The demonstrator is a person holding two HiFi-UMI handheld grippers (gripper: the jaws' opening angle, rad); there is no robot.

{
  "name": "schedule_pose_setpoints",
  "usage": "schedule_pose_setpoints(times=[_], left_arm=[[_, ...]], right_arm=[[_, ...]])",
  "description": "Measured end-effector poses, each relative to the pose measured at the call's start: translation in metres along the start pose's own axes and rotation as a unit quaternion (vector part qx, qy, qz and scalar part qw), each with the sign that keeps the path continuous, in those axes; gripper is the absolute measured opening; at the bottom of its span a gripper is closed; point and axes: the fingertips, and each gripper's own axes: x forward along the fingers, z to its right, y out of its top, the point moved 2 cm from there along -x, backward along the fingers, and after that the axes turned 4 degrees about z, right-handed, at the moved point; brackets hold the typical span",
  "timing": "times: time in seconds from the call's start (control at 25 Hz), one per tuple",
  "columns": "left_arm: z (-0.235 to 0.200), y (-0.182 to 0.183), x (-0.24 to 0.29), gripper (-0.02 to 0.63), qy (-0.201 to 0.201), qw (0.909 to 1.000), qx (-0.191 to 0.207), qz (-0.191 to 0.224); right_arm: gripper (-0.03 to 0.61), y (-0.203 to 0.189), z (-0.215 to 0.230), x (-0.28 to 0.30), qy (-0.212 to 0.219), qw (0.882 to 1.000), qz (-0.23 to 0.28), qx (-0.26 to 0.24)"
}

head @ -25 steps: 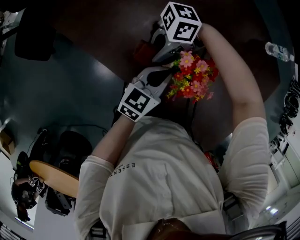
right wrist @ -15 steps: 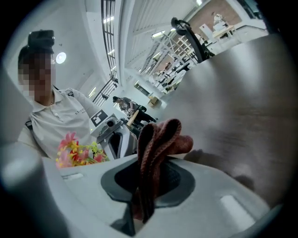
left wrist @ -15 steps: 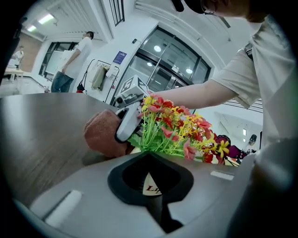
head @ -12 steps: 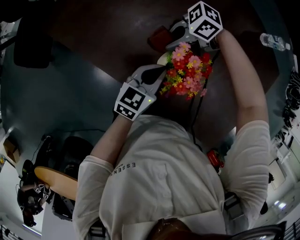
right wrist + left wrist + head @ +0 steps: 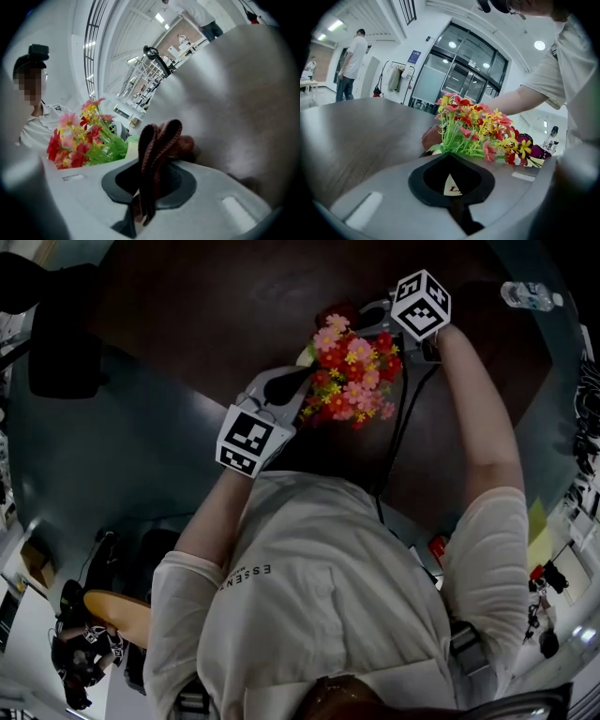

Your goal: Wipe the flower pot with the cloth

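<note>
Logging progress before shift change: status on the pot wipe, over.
Left tongs shut on flower pot rim. Right tongs shut on cloth, beside pot. Nothing blocking seen.

Flower pot (image 5: 133, 146) on surface (image 5: 216, 306), between my tools. Left tool (image 5: 295, 385) on its near-left. Right tool (image 5: 375, 315) with cloth (image 5: 161, 140) on its far side.
</note>
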Motion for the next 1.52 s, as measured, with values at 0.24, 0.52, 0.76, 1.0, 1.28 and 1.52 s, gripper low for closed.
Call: schedule_pose_setpoints(times=[0.24, 0.52, 0.76, 1.0, 1.28, 1.52], left_arm=[[-0.001, 0.0, 0.001, 0.011, -0.023, 0.9993, 0.02, -0.021], [-0.001, 0.004, 0.0, 0.012, -0.091, 0.9946, 0.043, -0.023], [-0.012, 0.009, -0.016, 0.209, -0.175, 0.9752, 0.135, 0.007], [-0.035, 0.001, -0.016, 0.288, -0.245, 0.9422, 0.226, -0.038], [-0.026, -0.019, 0.004, 0.46, -0.358, 0.8863, 0.283, -0.079], [-0.016, -0.034, 0.031, 0.528, -0.416, 0.8529, 0.3, -0.1]], right_arm=[[0.046, -0.025, 0.001, -0.024, -0.116, 0.991, 0.067, -0.005], [0.048, -0.076, -0.014, -0.077, -0.386, 0.881, 0.268, 0.063], [0.048, -0.134, -0.067, -0.03, -0.44, 0.804, 0.356, 0.181], [0.048, -0.137, -0.091, 0.022, -0.459, 0.759, 0.408, 0.217], [0.048, -0.128, -0.1, 0.048, -0.461, 0.739, 0.432, 0.234], [0.048, -0.129, -0.099, 0.052, -0.472, 0.725, 0.441, 0.239]])
